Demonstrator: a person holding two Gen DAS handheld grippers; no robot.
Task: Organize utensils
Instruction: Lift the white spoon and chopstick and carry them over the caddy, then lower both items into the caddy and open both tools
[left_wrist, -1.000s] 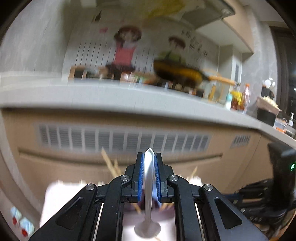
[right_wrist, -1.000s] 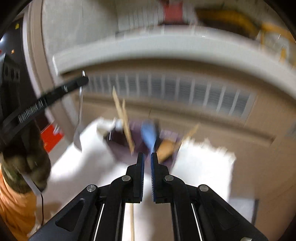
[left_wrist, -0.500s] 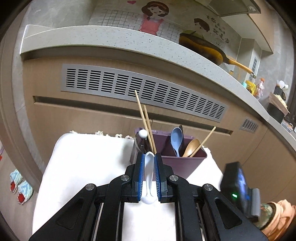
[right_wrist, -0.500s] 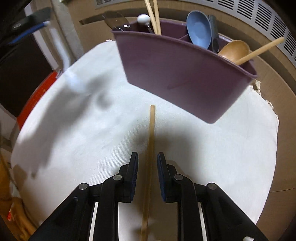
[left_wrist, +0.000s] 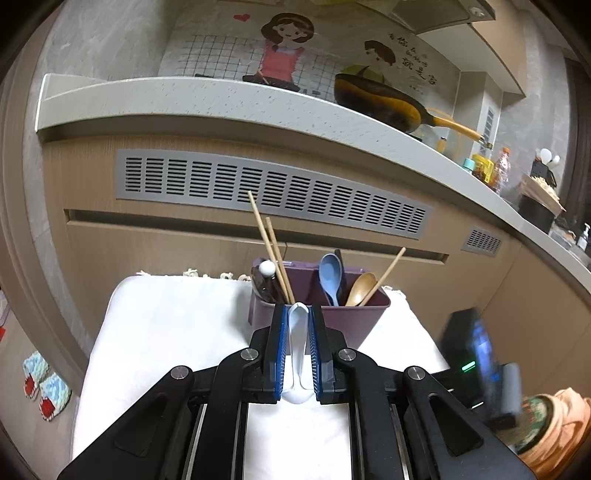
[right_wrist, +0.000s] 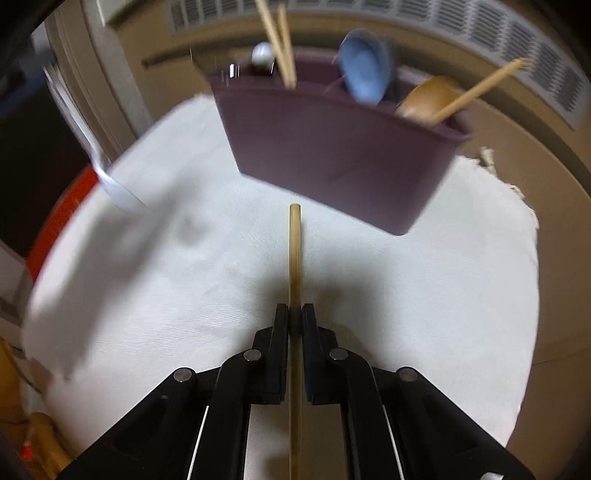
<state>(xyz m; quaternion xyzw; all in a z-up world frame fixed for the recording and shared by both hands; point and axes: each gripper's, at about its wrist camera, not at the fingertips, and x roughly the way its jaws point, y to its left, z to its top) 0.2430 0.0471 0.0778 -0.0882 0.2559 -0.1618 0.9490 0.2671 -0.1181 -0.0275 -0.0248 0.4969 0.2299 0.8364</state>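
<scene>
Wooden chopstick (right_wrist: 294, 258) at frame centre is now pinched by your right gripper (right_wrist: 294, 325), which stood open around it half a second ago, while your left gripper (left_wrist: 298, 325) still clamps the white spoon (left_wrist: 297, 347), so both can go to the purple holder (right_wrist: 332, 155).

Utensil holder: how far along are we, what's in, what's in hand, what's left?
Done: the purple holder already has two chopsticks, a blue spoon, a wooden spoon and a third chopstick standing in it. In hand: the left tongs grip a white spoon; the right tongs are shut on a chopstick lying on the white cloth. Left: both into the holder.
</scene>
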